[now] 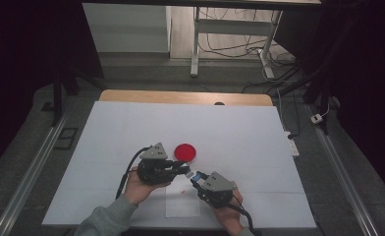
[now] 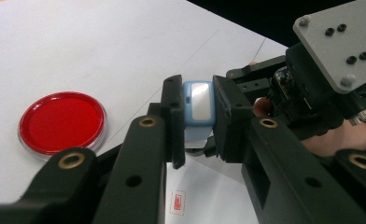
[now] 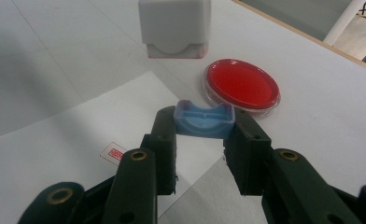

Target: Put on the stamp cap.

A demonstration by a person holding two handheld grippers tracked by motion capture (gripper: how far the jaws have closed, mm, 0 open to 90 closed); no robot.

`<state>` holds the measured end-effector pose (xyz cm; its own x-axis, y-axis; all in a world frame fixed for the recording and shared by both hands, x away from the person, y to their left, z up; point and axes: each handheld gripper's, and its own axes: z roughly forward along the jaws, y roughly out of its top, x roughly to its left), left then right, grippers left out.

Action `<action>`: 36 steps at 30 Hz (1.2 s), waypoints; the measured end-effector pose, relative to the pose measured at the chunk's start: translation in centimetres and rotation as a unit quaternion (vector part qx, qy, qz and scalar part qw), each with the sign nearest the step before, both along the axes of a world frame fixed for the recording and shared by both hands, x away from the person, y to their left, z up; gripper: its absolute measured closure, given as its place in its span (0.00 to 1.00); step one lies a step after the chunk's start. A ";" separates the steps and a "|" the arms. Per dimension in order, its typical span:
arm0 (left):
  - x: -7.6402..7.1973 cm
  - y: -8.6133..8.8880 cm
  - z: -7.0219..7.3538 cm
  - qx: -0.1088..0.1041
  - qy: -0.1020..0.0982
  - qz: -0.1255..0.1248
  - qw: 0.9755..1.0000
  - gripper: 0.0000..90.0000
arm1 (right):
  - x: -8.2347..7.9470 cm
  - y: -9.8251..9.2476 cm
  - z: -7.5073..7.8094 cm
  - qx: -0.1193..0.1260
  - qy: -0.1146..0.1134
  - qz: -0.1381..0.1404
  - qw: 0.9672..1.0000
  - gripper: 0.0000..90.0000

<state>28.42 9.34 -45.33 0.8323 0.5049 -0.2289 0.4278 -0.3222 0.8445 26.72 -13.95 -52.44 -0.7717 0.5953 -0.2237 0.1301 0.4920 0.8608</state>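
Red ink pad (image 1: 185, 152) just beyond claws; paper (image 1: 182, 203) beneath.

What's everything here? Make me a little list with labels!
left gripper: shut on the stamp, white and blue
right gripper: shut on the blue cap, apart from the stamp
red dish: round, on the white table
paper sheet: flat under the grippers, with a red stamp mark

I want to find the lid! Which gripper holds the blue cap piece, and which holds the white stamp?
The right gripper pinches the blue cap. The left gripper holds the white stamp.
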 end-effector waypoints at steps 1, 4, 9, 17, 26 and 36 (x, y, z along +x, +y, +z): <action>0.0 0.0 0.0 0.000 0.000 0.001 1.000 0.84 | 0.0 0.1 0.0 0.001 0.000 0.001 1.000 0.72; 0.0 -0.1 0.0 -0.001 0.000 0.001 1.000 0.84 | 0.0 0.2 -0.1 -0.001 -0.002 -0.002 1.000 0.72; 0.1 -0.3 -0.2 0.001 0.000 0.003 1.000 0.84 | 0.0 0.4 0.0 0.000 -0.002 -0.006 1.000 0.72; 0.2 -0.7 -0.6 0.001 0.002 0.011 1.000 0.84 | -0.2 0.8 0.0 0.007 -0.005 -0.015 1.000 0.72; 0.2 -1.1 -0.8 0.003 0.003 0.009 1.000 0.84 | -0.4 1.2 0.1 0.004 -0.010 -0.017 1.000 0.72; 0.3 -1.1 -1.0 0.006 0.004 0.010 1.000 0.84 | -0.4 1.2 0.0 0.003 -0.010 -0.019 1.000 0.72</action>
